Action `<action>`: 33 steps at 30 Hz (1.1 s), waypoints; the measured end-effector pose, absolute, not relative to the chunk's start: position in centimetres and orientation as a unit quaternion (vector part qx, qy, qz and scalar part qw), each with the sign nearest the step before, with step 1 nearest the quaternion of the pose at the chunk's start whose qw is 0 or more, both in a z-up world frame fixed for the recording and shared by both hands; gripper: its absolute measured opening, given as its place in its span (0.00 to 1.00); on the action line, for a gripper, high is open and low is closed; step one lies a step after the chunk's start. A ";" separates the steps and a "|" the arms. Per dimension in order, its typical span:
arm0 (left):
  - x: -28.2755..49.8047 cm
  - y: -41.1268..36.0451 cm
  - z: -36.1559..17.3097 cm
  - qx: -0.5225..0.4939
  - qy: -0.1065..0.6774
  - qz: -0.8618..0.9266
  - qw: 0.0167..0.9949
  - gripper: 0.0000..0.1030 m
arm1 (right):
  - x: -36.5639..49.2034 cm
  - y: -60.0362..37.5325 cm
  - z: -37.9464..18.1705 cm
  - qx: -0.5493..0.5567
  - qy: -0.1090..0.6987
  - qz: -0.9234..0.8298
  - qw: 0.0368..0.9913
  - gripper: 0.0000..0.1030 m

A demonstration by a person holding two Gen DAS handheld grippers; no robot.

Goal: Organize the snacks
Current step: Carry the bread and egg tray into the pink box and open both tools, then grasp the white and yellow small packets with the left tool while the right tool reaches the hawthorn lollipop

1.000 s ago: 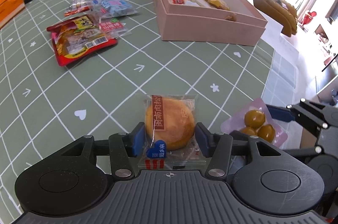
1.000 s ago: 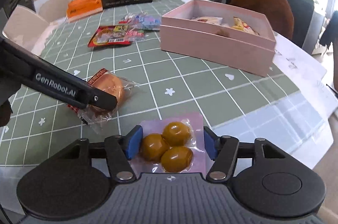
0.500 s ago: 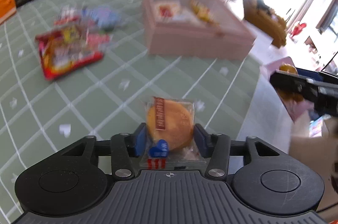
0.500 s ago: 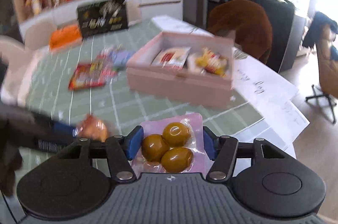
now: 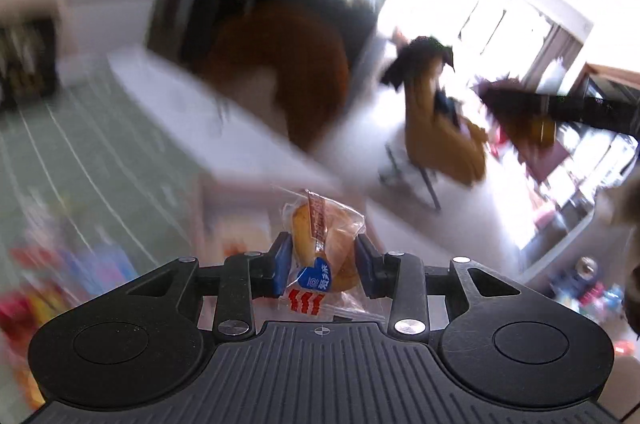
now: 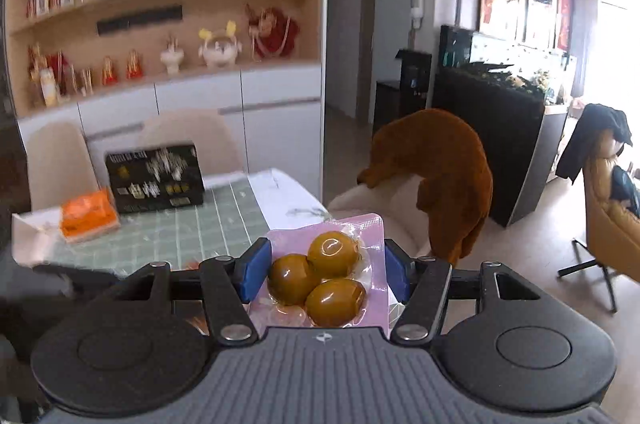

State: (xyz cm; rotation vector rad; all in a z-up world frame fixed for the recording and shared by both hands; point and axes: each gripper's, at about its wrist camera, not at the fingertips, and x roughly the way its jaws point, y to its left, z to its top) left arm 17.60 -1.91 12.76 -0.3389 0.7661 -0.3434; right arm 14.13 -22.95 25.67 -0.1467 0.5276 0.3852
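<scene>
The left tongs [image 5: 322, 270] are closing on a wrapped round cake [image 5: 324, 248], its pads pressing both sides; the packet stands on edge, long axis running away from the camera, raised clear of the green gridded surface [image 5: 80, 152]. The right tongs [image 6: 326, 274] grip a pink packet of three brown eggs [image 6: 326, 280] lying flat, long axis forward, above the surface edge. Beyond stand a black box [image 6: 154, 178] and an orange packet [image 6: 88, 216].

A home dining room: display shelves [image 6: 168, 24], dining table [image 6: 192, 228].
</scene>
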 end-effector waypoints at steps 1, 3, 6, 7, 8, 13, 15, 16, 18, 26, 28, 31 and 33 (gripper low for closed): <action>18.3 -2.1 10.6 -0.177 0.390 -0.171 0.887 0.37 | 15.0 -22.2 24.8 -0.079 0.267 0.188 0.942 0.58; 18.5 -2.0 8.1 -0.188 0.403 -0.163 0.881 0.36 | 16.2 -21.1 22.6 -0.083 0.286 0.183 0.937 0.58; 17.9 -0.8 7.7 -0.184 0.395 -0.178 0.882 0.36 | 18.4 -20.1 17.5 -0.072 0.335 0.172 0.924 0.59; 17.7 0.2 8.2 -0.181 0.382 -0.177 0.889 0.36 | 19.2 -20.0 15.8 -0.064 0.352 0.173 0.918 0.59; 17.5 1.2 8.8 -0.176 0.366 -0.168 0.899 0.37 | 19.5 -19.9 14.2 -0.057 0.371 0.177 0.910 0.59; 18.7 9.2 10.1 -0.151 0.330 -0.031 0.931 0.38 | 21.8 -18.6 8.4 -0.019 0.461 0.168 0.871 0.59; 20.5 12.7 9.2 -0.147 0.348 0.023 0.926 0.38 | 21.5 -17.4 8.2 -0.032 0.461 0.172 0.870 0.59; 21.5 14.1 8.5 -0.141 0.362 0.045 0.920 0.38 | 21.4 -16.8 8.4 -0.041 0.454 0.178 0.872 0.59; 23.1 16.4 7.0 -0.138 0.393 0.068 0.907 0.38 | 20.8 -15.3 9.2 -0.058 0.437 0.196 0.876 0.59; 24.1 16.2 3.0 -0.131 0.430 0.015 0.893 0.41 | 20.5 -11.6 10.9 -0.050 0.450 0.257 0.854 0.59; 23.3 14.7 3.0 -0.098 0.432 -0.018 0.896 0.41 | 20.5 -10.9 10.9 -0.054 0.451 0.259 0.852 0.59; 21.2 12.7 3.4 -0.066 0.430 -0.052 0.899 0.41 | 20.2 -10.5 10.9 -0.061 0.450 0.251 0.855 0.59; 19.4 11.7 3.2 -0.062 0.429 -0.069 0.899 0.41 | 20.1 -10.6 10.3 -0.050 0.458 0.247 0.853 0.59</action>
